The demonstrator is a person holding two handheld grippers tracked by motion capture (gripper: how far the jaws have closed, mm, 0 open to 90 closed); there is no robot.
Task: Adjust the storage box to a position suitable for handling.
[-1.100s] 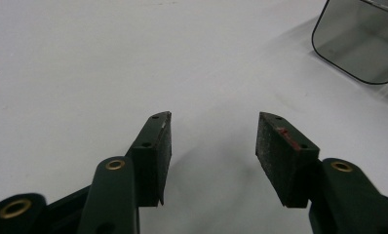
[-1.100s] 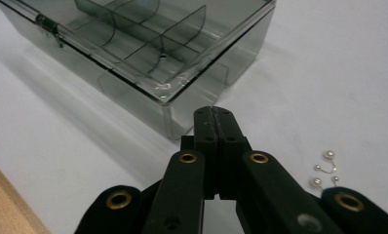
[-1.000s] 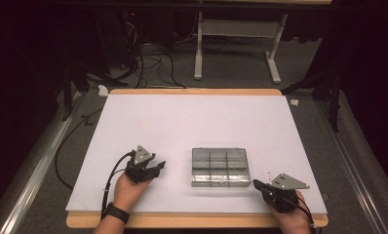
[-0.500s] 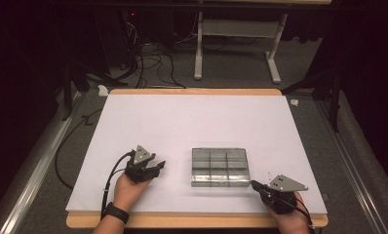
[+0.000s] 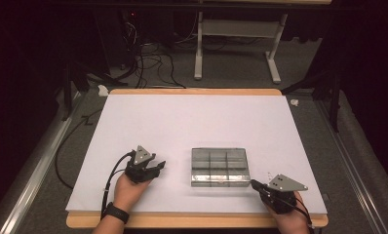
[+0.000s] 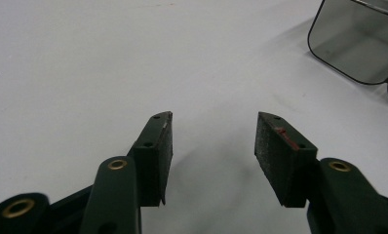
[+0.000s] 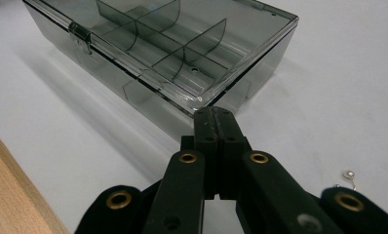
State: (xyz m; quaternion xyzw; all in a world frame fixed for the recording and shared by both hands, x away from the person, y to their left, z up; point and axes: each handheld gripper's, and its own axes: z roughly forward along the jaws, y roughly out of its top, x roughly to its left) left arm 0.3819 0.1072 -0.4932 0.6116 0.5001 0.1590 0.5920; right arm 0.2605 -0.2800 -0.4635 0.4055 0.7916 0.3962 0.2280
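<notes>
A clear grey compartment box (image 5: 220, 167) lies closed on the white sheet, with dividers visible through its lid (image 7: 172, 44) and a small latch (image 7: 80, 31) on its front. My right gripper (image 5: 254, 184) is shut with nothing between its jaws, and its tips (image 7: 214, 113) sit right at the box's near right corner. My left gripper (image 5: 155, 168) rests open on the sheet to the left of the box, clearly apart from it. Its pads (image 6: 164, 146) are bare, and a corner of the box (image 6: 358, 44) shows at the upper right.
The white sheet (image 5: 197, 122) covers most of the wooden table, whose front edge (image 5: 182, 220) runs just below both hands. A tiny metal piece (image 7: 348, 174) lies on the sheet right of the right gripper. Cables and a table frame stand on the floor beyond.
My right gripper has slid left, bringing its shut tips up to the box's near right corner. The left gripper and the box have stayed put.
</notes>
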